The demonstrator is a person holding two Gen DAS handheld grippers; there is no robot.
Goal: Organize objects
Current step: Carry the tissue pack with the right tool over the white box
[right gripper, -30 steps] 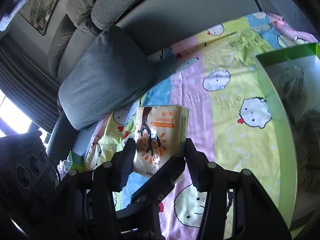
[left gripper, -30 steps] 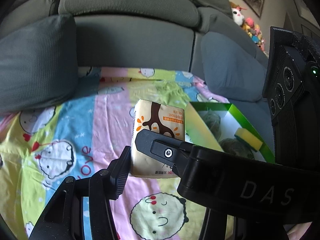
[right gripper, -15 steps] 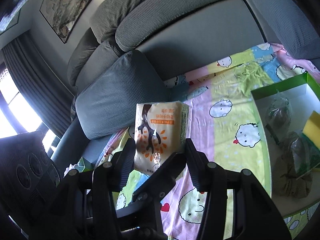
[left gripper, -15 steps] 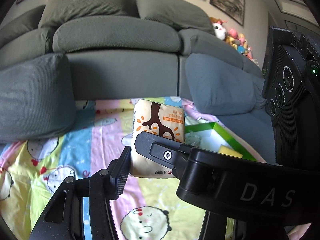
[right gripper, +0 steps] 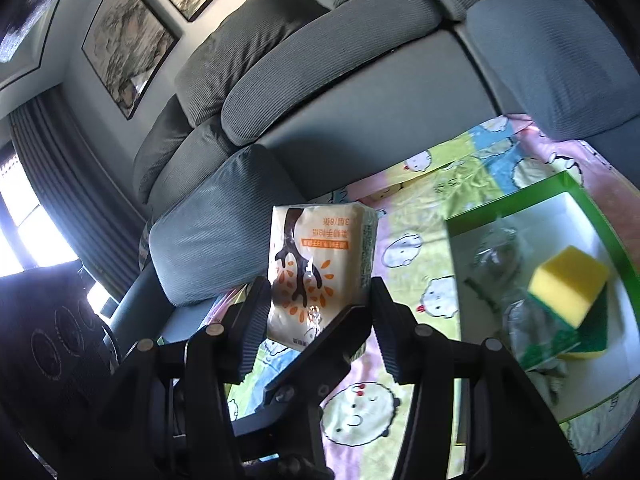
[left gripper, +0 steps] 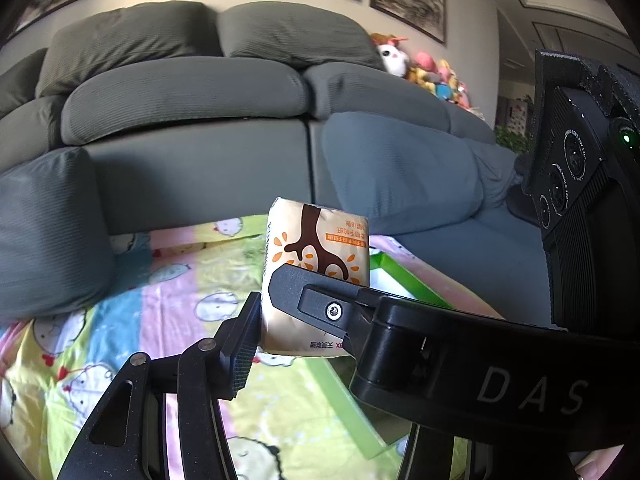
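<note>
Presently, both grippers were closed on one tissue pack, held clear above the blanket. The left gripper had one ribbed pad pressed to the pack's left edge; its other finger was hidden behind the right gripper's finger, which crossed in front of the pack's lower half. In the right wrist view, the right gripper pinched the pack by both narrow sides, a pad flat on each, with the left gripper's finger slanting across below it. The pack stood upright between the pads, its print upside down.

Below and beyond the tips lay the cartoon-print blanket. To the right of the right gripper, a green-rimmed box rested on the blanket, well apart from the pack. Inside it were a yellow-and-green sponge and some clear-wrapped items, too blurred to identify.

Farther off, a grey cushion sat left of the pack, against a grey sofa.
</note>
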